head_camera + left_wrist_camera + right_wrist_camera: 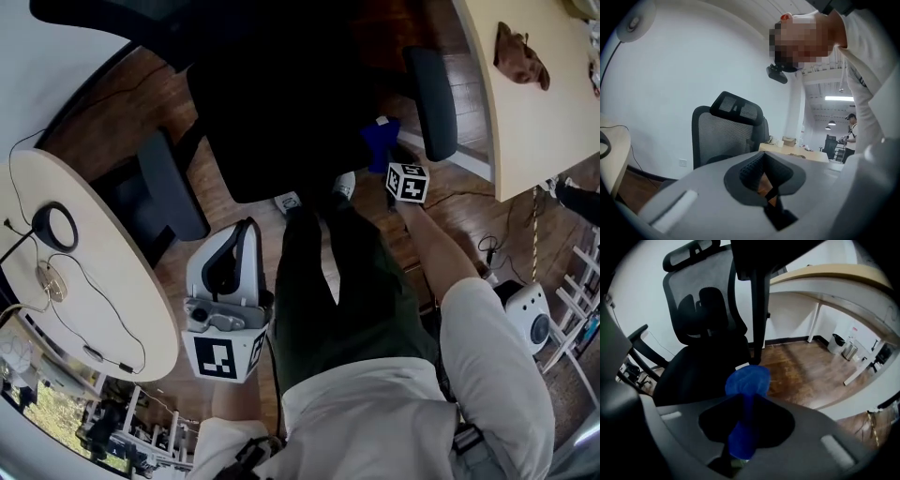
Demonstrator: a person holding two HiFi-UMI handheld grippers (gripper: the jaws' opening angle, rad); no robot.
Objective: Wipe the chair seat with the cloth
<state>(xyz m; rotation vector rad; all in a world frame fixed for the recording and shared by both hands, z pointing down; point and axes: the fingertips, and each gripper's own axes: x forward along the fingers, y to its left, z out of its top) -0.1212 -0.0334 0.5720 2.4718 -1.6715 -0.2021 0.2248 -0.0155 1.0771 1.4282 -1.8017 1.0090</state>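
Observation:
A black office chair stands in front of me, and its dark seat (281,122) (703,371) lies between two padded armrests (173,187) (431,89). My right gripper (384,157) (743,427) is shut on a blue cloth (380,139) (747,383), which bunches out past the jaws. It hovers at the seat's right front edge, beside the right armrest. My left gripper (230,255) (761,180) is held back near my body, off the chair. Its jaws look shut with nothing in them. That gripper points at the mesh backrest (729,133).
A pale round-edged table (103,281) with cables and a black ring (54,227) stands at my left. A light desk (544,112) (834,277) with a brown object (520,54) is at the right. A white round device (530,319) sits on the wood floor (801,376).

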